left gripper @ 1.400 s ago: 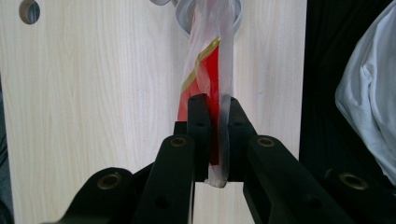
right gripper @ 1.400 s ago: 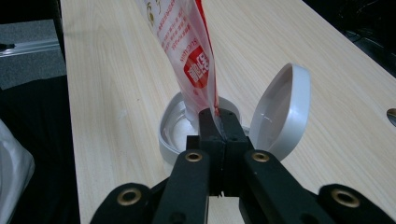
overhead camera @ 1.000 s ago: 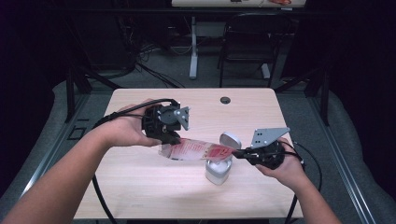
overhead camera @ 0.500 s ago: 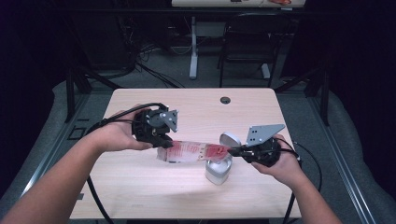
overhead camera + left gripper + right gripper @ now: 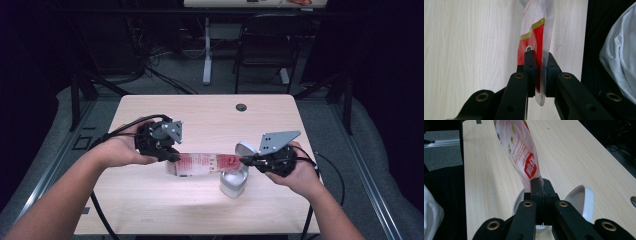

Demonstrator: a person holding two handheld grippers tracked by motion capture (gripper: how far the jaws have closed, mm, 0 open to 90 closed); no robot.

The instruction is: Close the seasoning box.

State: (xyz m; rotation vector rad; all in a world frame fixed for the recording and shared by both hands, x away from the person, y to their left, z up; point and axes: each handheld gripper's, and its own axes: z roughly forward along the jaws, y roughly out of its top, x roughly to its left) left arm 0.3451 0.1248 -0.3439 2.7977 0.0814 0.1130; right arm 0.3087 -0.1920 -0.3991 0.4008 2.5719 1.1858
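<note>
A clear plastic bag with red print (image 5: 202,164) hangs stretched between both grippers above the table. My left gripper (image 5: 172,156) is shut on the bag's left end; in the left gripper view the red and clear film (image 5: 536,37) is pinched between the jaws of the left gripper (image 5: 538,53). My right gripper (image 5: 246,160) is shut on the other end, where the bag (image 5: 520,147) rises from the closed right gripper (image 5: 541,181). A small white bin with its lid flipped open (image 5: 235,181) stands under the right end; its rim and lid (image 5: 580,200) sit just below the jaws.
The wooden table (image 5: 205,120) has a round cable hole (image 5: 241,107) near its far edge. Black cables trail off the table's left and right sides. A chair and a desk leg stand on the floor beyond the table.
Both hands have shifted slightly left and toward the near edge with the bag, keeping it stretched. The left gripper has moved down. The bin has stayed put.
</note>
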